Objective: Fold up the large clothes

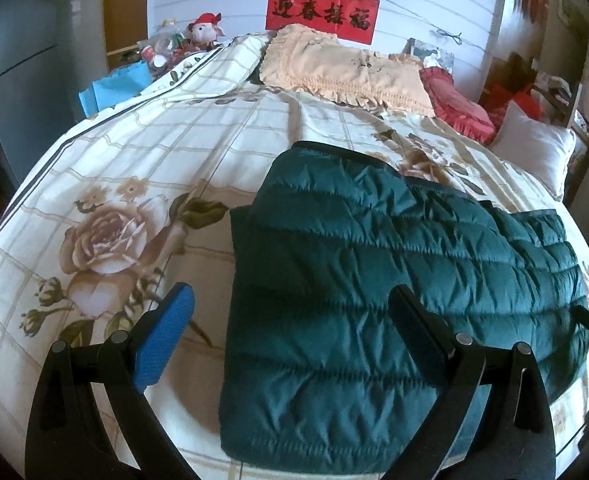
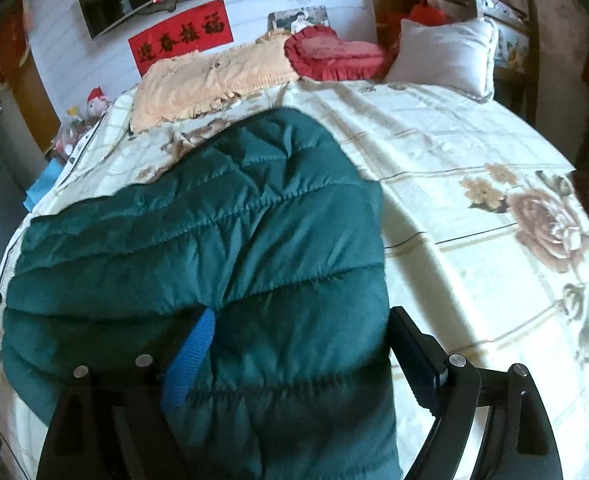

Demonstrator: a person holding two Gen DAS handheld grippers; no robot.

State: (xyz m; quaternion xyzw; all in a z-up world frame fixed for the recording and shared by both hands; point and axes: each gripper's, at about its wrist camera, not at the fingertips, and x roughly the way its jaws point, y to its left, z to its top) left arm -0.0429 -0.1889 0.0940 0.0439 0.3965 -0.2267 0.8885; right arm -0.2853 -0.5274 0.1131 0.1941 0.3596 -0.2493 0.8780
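Note:
A dark green quilted puffer jacket [image 1: 374,280] lies folded on a bed with a cream floral sheet [image 1: 142,168]. My left gripper [image 1: 294,320] is open, hovering above the jacket's left edge, its blue-padded left finger [image 1: 162,340] over bare sheet and its right finger over the jacket. In the right wrist view the jacket [image 2: 214,232] fills the left and middle. My right gripper [image 2: 302,344] is open above the jacket's right edge, its blue finger [image 2: 190,360] low against the fabric. Neither gripper holds anything.
A peach ruffled pillow [image 1: 342,68], a red heart cushion [image 1: 458,104] and a white pillow [image 1: 534,148] lie at the head of the bed. A cluttered bedside stand with a plush toy [image 1: 206,28] is at the far left. Bare sheet [image 2: 474,200] lies right of the jacket.

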